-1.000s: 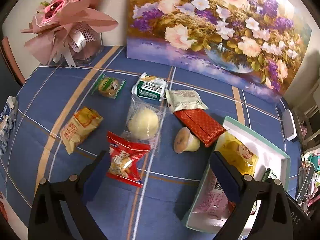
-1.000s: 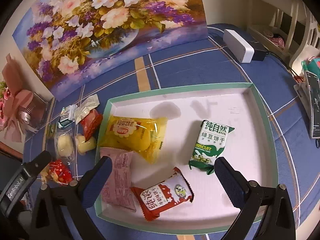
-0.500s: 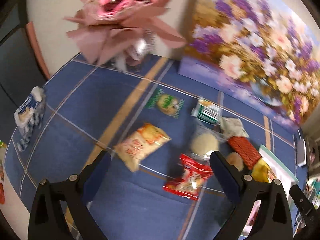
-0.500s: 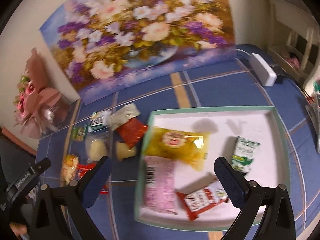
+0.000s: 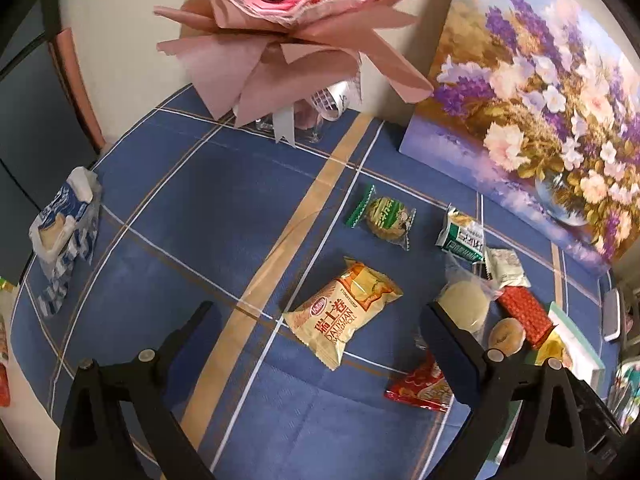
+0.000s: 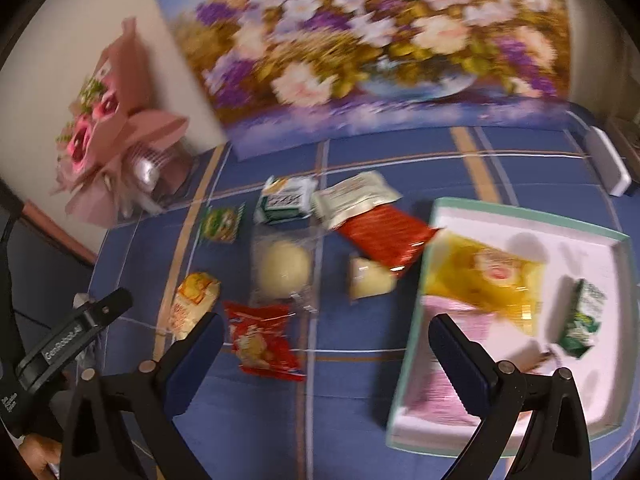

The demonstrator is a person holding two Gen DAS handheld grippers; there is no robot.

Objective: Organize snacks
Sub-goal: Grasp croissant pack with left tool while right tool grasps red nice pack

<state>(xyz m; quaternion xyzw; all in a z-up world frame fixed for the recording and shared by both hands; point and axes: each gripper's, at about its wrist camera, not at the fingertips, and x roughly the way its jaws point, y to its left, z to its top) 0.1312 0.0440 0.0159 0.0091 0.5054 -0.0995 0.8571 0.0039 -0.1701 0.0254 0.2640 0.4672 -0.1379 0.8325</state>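
Observation:
My left gripper (image 5: 320, 344) is open and empty, just above a cream and orange cake-roll packet (image 5: 342, 312) on the blue cloth. Near it lie a red snack bag (image 5: 422, 386), a clear-wrapped round bun (image 5: 464, 306), a green-wrapped cookie (image 5: 386, 216) and a green and white packet (image 5: 462, 236). My right gripper (image 6: 324, 344) is open and empty, between the red snack bag (image 6: 260, 344) and the white tray (image 6: 416, 344). The tray holds a yellow bag (image 6: 480, 276), a pink packet (image 6: 440, 384) and a green biscuit pack (image 6: 582, 320).
A pink bouquet (image 5: 288, 28) and a flower painting (image 5: 540, 92) stand at the back by the wall. A blue and white bag (image 5: 64, 232) lies at the far left. A red foil pack (image 6: 384, 236) and a jelly cup (image 6: 370, 280) lie left of the tray.
My left gripper has swung left, from the red bag to over the cake-roll packet. My right gripper has moved left and back from over the tray towards the loose snacks.

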